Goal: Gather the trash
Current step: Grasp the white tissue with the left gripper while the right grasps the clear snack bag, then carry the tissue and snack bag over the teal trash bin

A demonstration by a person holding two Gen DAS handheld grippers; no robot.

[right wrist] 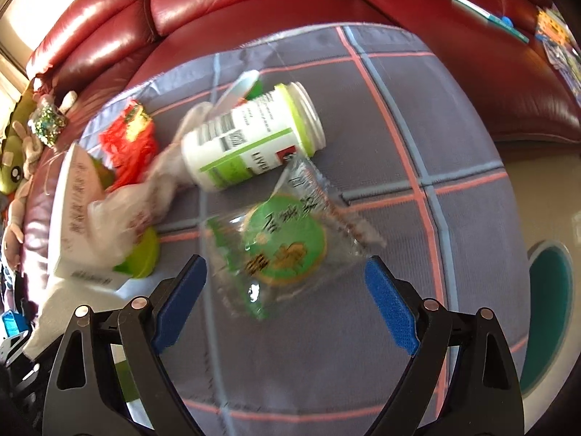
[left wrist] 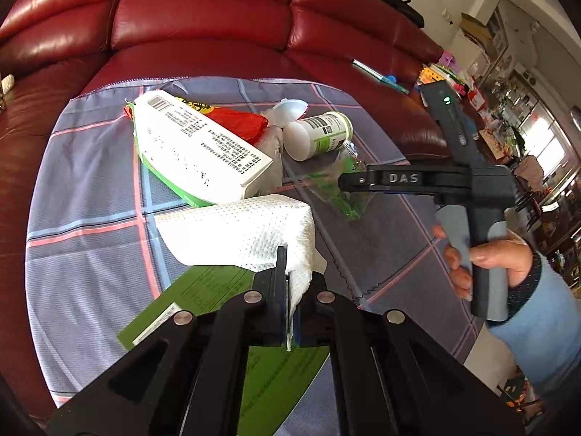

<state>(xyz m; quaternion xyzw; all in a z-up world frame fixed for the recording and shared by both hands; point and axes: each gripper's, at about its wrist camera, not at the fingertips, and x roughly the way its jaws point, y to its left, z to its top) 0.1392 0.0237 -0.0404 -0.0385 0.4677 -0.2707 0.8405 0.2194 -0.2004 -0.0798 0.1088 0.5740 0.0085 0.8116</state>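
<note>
Left hand-held gripper [left wrist: 288, 290] clamped shut on a white paper towel [left wrist: 247, 232], the sheet pinched between its pads and draping ahead of it, over a flat green card [left wrist: 203, 290] just under the jaws. Ahead and left of that gripper: white carton [left wrist: 196, 145] lying on a green pack, red wrapper [left wrist: 236, 118] behind it, crumpled clear plastic bag [left wrist: 272, 138] beside it. Ahead and right: white bottle with green label [left wrist: 319, 134] lying on its side, touching the plastic. All of it sits on a checked grey cloth [left wrist: 90, 189] spread over a red leather sofa [left wrist: 203, 18]; no tabletop in view. Right hand-held gripper [right wrist: 285, 301], held by a hand [left wrist: 490, 258] in a blue sleeve, is wide open, nothing held, jaws either side of a clear wrapper with a round green label [right wrist: 283, 239], which lies just ahead of and between the blue pads [right wrist: 181, 301]; bottle just beyond it. Progress, judged: early – one item in hand, wrapper about to be taken, carton, red wrapper, bag, bottle, card all still loose on the cloth. No bin or trash bag visible, so nothing looks deposited yet
</note>
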